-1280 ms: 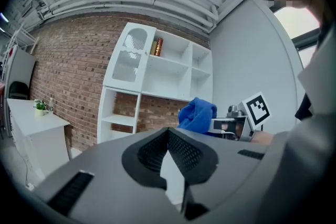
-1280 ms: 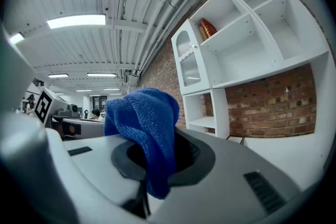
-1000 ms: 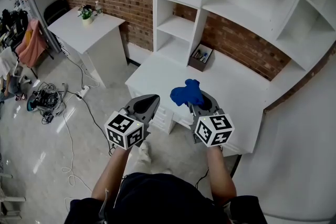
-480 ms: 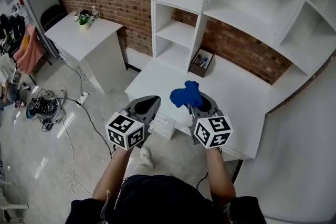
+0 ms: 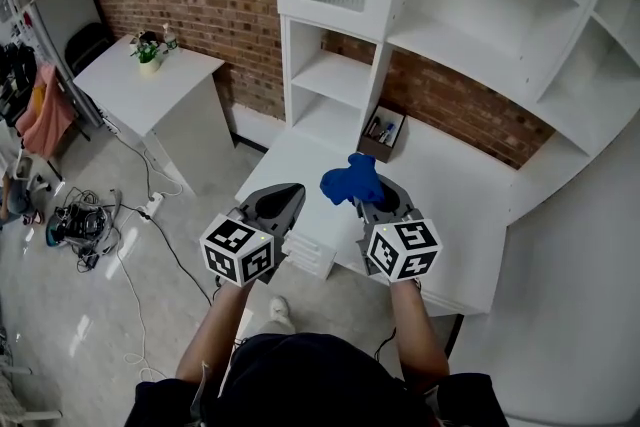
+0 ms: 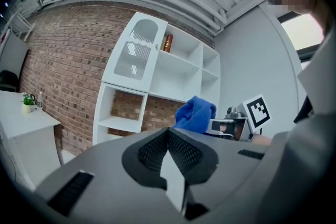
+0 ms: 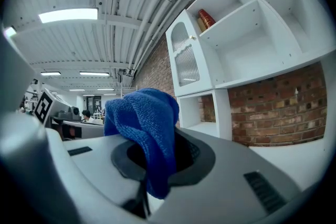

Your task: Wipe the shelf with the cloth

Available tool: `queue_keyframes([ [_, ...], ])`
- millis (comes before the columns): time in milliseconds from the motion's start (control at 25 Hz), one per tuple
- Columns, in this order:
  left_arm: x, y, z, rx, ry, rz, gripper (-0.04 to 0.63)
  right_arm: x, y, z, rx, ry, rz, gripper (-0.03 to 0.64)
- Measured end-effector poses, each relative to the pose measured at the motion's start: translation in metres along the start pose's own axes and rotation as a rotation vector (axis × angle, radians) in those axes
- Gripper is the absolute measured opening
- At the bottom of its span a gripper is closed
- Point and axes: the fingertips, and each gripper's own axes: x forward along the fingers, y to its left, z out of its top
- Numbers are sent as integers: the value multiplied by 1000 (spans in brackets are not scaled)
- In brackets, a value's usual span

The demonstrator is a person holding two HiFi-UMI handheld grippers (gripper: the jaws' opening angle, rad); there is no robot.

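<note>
Cloth (image 5: 351, 179), blue, sits bunched in right gripper (image 5: 370, 203), whose fingers clamp a lower fold while most of the fabric stands loose above them. Left gripper (image 5: 288, 192) hangs beside it w/ fingers (image 6: 152, 150) pressed together, nothing btwn. Both are held over the desk (image 5: 455, 177) edge, well short of the white shelf unit (image 5: 338, 65). Risk: so thin a pinch could let the cloth drag free once it rubs a board, and the loose bunch could snag. Brown pen box (image 5: 383, 129) by the lowest shelf looks likely to get knocked in a wide sweep.
</note>
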Motion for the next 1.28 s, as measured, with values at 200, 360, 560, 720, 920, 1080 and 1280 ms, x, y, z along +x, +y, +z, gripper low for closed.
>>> queue_keyframes([
  [200, 12, 27, 8, -5, 0, -23, 17, 30, -3, 5, -3, 3, -18, 61],
  [360, 17, 50, 17, -1, -1, -39, 17, 55, -2, 13, -12, 12, -30, 61],
  [560, 22, 82, 22, -12, 1, -68, 17, 86, 3, 16, -21, 18, -55, 61],
  [720, 22, 105, 26, -22, -3, -96, 17, 108, 10, 15, -31, 29, -72, 61],
  [920, 18, 128, 27, -44, -6, -127, 17, 130, 24, 11, -43, 53, -92, 61],
  [1080, 15, 137, 25, -58, -6, -156, 17, 143, 33, 8, -45, 66, -107, 61],
  [1280, 11, 147, 27, -72, -20, -173, 17, 154, 43, 10, -53, 58, -114, 61],
])
